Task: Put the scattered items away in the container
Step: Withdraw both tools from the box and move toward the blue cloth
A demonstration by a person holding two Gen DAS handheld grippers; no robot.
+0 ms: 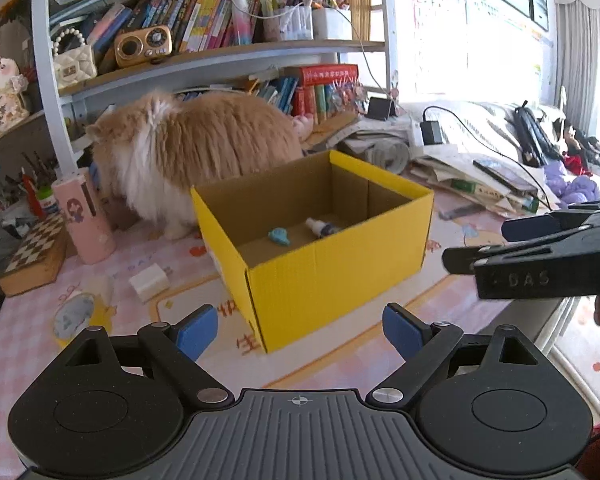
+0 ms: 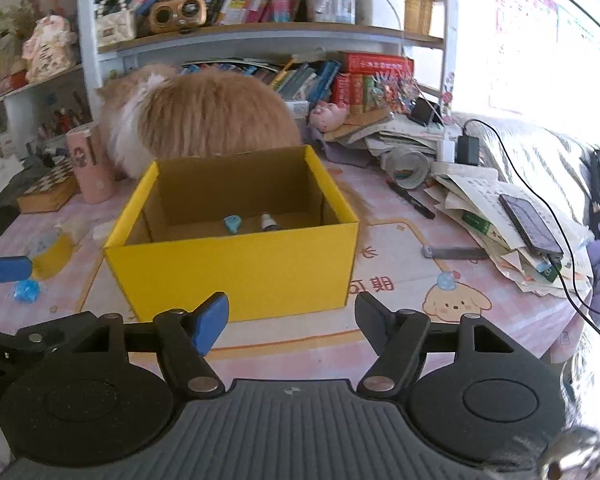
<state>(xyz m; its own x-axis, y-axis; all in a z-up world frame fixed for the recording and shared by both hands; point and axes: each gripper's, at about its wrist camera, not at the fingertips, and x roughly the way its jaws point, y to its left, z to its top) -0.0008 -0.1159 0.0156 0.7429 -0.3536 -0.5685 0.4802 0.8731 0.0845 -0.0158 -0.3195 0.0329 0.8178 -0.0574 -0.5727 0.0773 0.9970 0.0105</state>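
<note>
box (image 1: 332, 280): yellow corrugated card, open top, brown inside, on pink checked mat (image 1: 32, 344)
in box: flat blue piece (image 1: 280, 236); small white bottle (image 1: 320, 228) beside it
left of box: white foam block (image 1: 150, 280); crumpled blue bit (image 2: 26, 292)
behind box: fluffy ginger cat (image 1: 196, 140)
left gripper (image 1: 300, 328): wide, empty, blue pads
right gripper (image 2: 292, 320): apart, empty, before box

Box (image 2: 236, 276) is bright yellow outside, plain brown cardboard inside. Cat (image 1: 204, 140) is orange with white fur. Tablecloth (image 2: 400, 344) is pink-and-white check. Pads (image 1: 198, 330) are blue, cup (image 1: 86, 216) pale pink.
</note>
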